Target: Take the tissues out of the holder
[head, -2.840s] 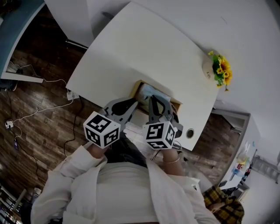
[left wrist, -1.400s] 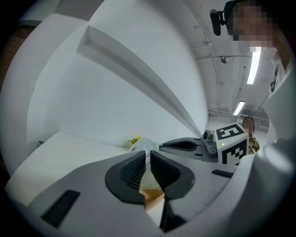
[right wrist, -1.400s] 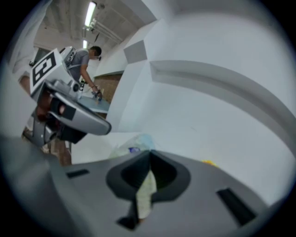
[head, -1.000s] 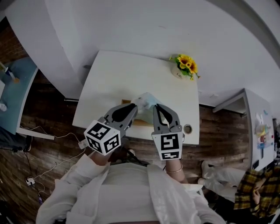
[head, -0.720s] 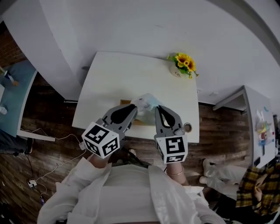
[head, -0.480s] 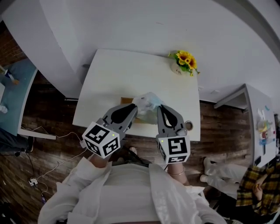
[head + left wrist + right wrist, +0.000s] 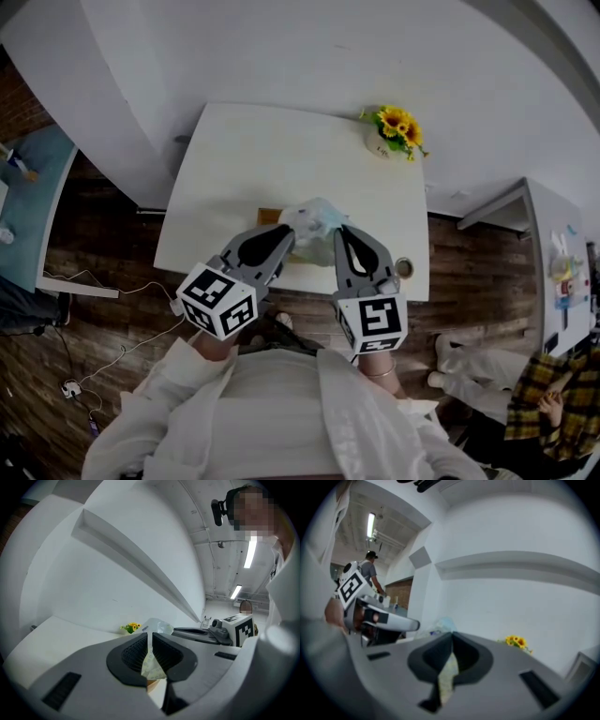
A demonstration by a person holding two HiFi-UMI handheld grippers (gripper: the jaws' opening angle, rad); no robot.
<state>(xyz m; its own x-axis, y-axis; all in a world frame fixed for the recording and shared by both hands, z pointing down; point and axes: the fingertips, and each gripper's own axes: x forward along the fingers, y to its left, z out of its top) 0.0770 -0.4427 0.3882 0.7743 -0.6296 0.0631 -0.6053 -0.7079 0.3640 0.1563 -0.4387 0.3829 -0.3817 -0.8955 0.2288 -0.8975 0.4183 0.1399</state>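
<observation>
A soft pack of tissues [image 7: 310, 218] in a clear wrapper hangs above the white table [image 7: 253, 159], pinched between both grippers. My left gripper [image 7: 289, 236] is shut on the wrapper's left edge, and its own view shows a pale fold [image 7: 151, 660] squeezed between the dark pads of the left gripper [image 7: 150, 639]. My right gripper [image 7: 339, 231] is shut on the wrapper's right edge, with a strip of wrapper [image 7: 448, 674] caught in the right gripper [image 7: 451, 641]. The wooden holder [image 7: 271, 217] lies on the table below the pack, mostly hidden.
A pot of sunflowers [image 7: 395, 130] stands at the table's far right corner. A round cable hole [image 7: 404, 268] sits near the front right edge. A blue table [image 7: 37, 178] is at the left, a white cabinet [image 7: 553, 262] at the right. A person in plaid [image 7: 548, 412] sits nearby.
The tissue pack has come up out of the wooden holder and now hangs above it between both grippers. In the last second the right gripper shifted slightly.
</observation>
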